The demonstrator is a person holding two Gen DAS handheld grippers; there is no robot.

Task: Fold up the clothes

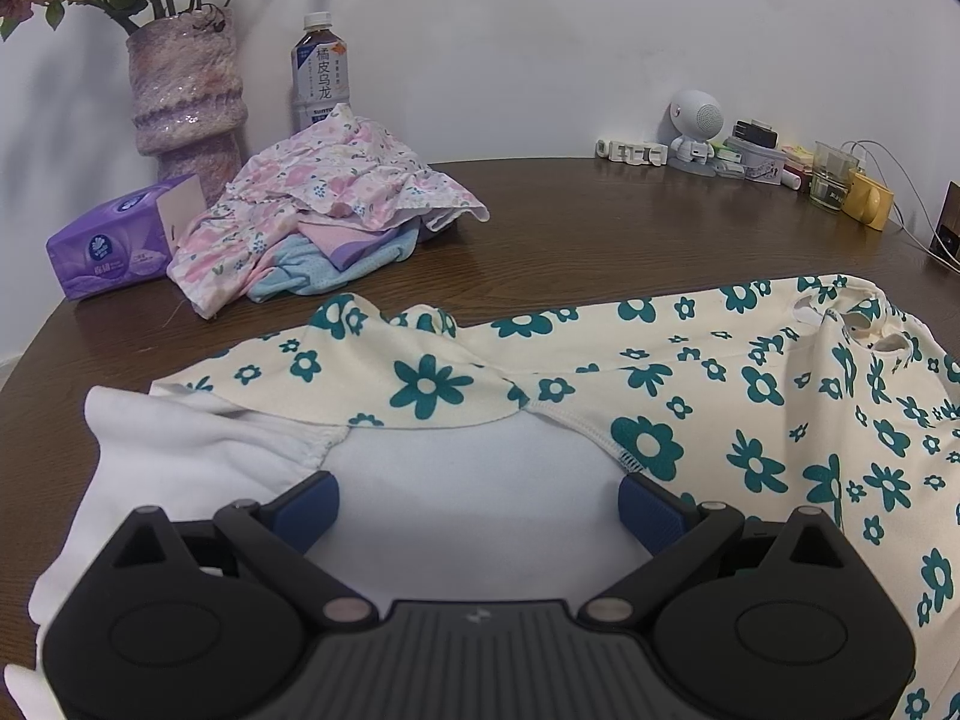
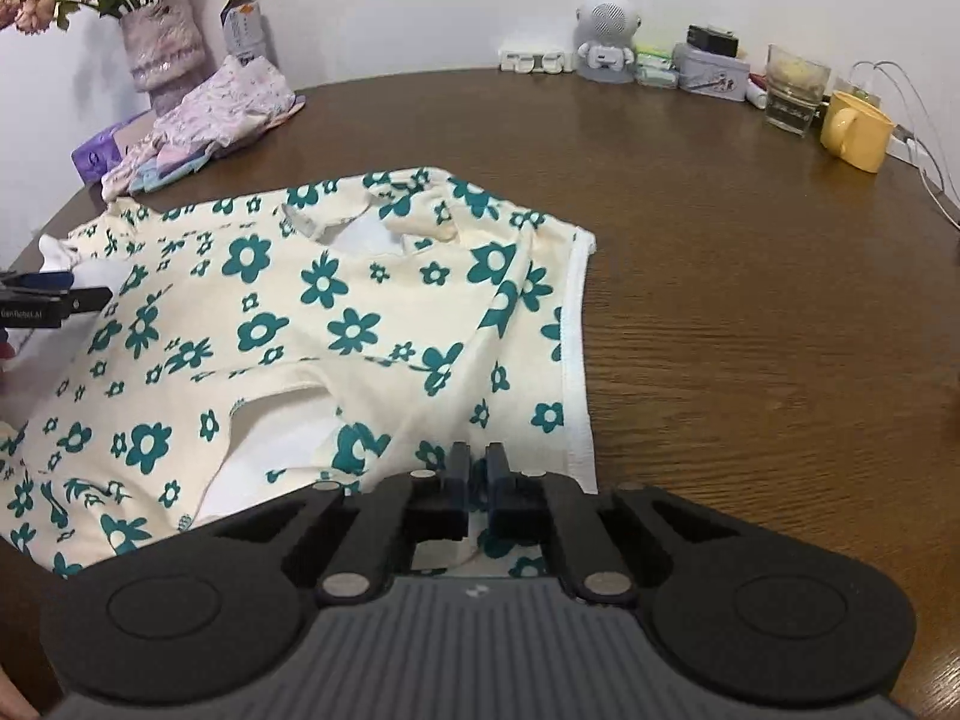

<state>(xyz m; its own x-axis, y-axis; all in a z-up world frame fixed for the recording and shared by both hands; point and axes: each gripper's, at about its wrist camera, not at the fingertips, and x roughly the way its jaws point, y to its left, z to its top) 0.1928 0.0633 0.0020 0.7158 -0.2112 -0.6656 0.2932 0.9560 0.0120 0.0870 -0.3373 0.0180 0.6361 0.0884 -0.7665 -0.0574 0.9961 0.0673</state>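
Far left on table (image 2: 690,192): vase (image 1: 183,96), tissue pack (image 1: 111,243), heap of pastel clothes (image 1: 327,204). My left tool (image 1: 478,501) spread wide over white inner side of flowered garment (image 2: 336,312), pinching nothing. Garment lies rumpled, near centre. My right tool (image 2: 478,471) pressed together on garment's near hem. Yellow mug (image 2: 855,129) far right.

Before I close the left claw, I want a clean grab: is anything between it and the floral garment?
Nothing visible. The left claw stands open right over the floral garment, its white inside between the pads. The right claw already pinches the hem.
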